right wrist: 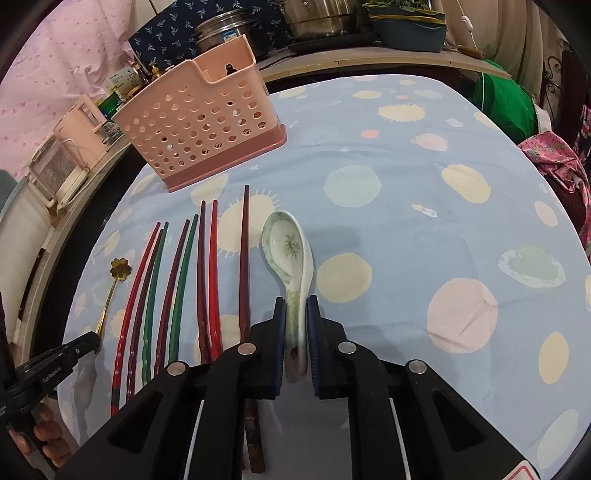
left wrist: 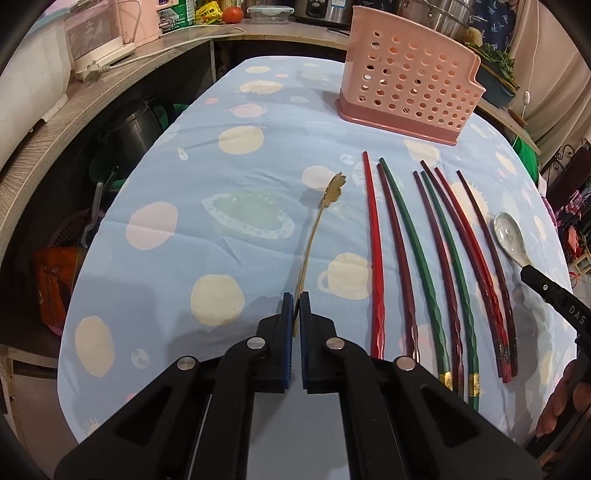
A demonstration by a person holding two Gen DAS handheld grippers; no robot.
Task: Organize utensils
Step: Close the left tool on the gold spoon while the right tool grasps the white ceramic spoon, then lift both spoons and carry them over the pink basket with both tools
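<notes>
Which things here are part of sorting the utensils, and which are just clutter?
In the job: gold spoon in the left tool; ceramic spoon in the right tool; chopsticks; pink holder.

Lying about: steel pots, tomato, lidded container, green bag.

R tool [right wrist: 296,314] clamped on ceramic spoon [right wrist: 291,251] handle; chopsticks [right wrist: 207,280] beside it, pink caddy [right wrist: 199,125] prob. empty.
</notes>
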